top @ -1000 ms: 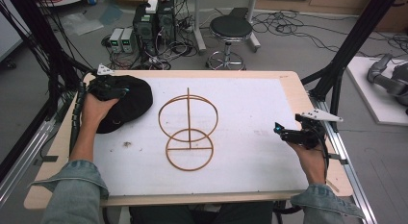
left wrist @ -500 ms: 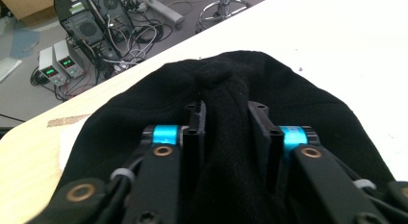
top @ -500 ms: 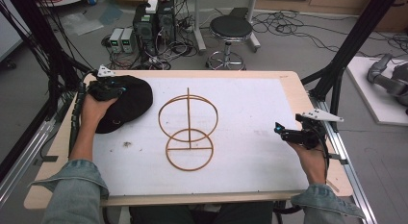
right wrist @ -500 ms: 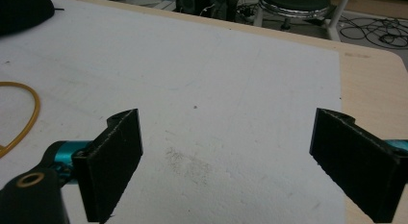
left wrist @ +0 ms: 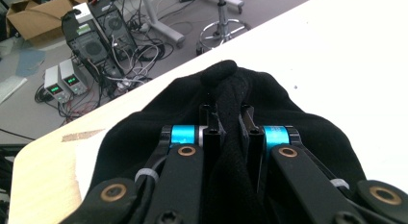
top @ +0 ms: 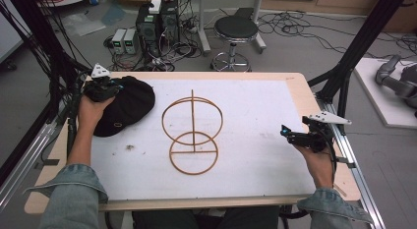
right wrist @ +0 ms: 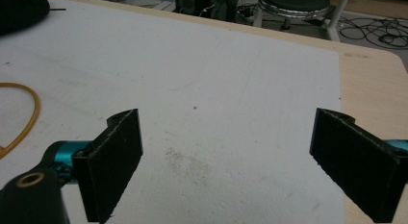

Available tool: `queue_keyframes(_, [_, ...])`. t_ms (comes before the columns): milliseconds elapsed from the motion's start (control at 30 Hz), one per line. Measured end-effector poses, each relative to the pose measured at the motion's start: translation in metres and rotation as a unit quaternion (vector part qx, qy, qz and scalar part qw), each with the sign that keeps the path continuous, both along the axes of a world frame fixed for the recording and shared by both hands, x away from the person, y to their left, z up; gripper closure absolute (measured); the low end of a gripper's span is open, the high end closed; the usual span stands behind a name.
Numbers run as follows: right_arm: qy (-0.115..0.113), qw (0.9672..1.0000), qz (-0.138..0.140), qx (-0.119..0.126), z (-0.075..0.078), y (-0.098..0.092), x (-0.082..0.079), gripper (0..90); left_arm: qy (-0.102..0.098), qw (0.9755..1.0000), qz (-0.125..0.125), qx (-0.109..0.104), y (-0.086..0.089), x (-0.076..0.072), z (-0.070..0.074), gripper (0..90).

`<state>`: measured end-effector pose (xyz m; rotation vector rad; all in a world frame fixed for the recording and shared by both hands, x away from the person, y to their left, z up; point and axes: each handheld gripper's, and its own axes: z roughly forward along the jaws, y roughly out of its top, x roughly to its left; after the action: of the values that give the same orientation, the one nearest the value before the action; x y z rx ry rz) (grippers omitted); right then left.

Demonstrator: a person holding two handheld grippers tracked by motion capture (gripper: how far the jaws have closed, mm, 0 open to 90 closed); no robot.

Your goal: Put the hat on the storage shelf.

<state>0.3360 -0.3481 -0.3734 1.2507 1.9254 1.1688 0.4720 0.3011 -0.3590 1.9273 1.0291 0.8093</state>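
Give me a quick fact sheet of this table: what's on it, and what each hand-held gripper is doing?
surface: wooden table with a white mat
centre: wooden ring stand, upright on the mat
far left: black cap, lying on the mat
left hand-held gripper: jaws shut on a fold of the black cap
right hand-held gripper: jaws wide open, nothing between them, above the mat

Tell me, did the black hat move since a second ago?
No. The black hat sits at the same spot beside the wooden ring stand in the high view, with the left gripper shut on a fold of it.
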Motion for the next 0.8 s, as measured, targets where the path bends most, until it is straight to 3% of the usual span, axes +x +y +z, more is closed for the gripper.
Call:
queue_keyframes(267, [-0.001,1.0,0.001,0.001,0.0,0.001,0.001,11.0,-0.029,0.9992,-0.009,-0.027,0.008,-0.008,0.015,83.6])
queue_keyframes(400, [0.001,1.0,0.001,0.002,0.0,0.001,0.001,11.0,-0.055,0.9967,-0.022,-0.055,0.012,-0.015,0.026,83.6])
queue_keyframes(600, [-0.001,1.0,0.002,0.001,0.0,0.001,0.001,11.0,-0.077,0.9939,-0.044,-0.065,0.014,-0.022,0.047,83.5])
queue_keyframes(800, [0.001,1.0,0.0,0.002,0.0,0.001,0.001,11.0,-0.101,0.9894,-0.068,-0.079,0.015,-0.03,0.07,83.6])
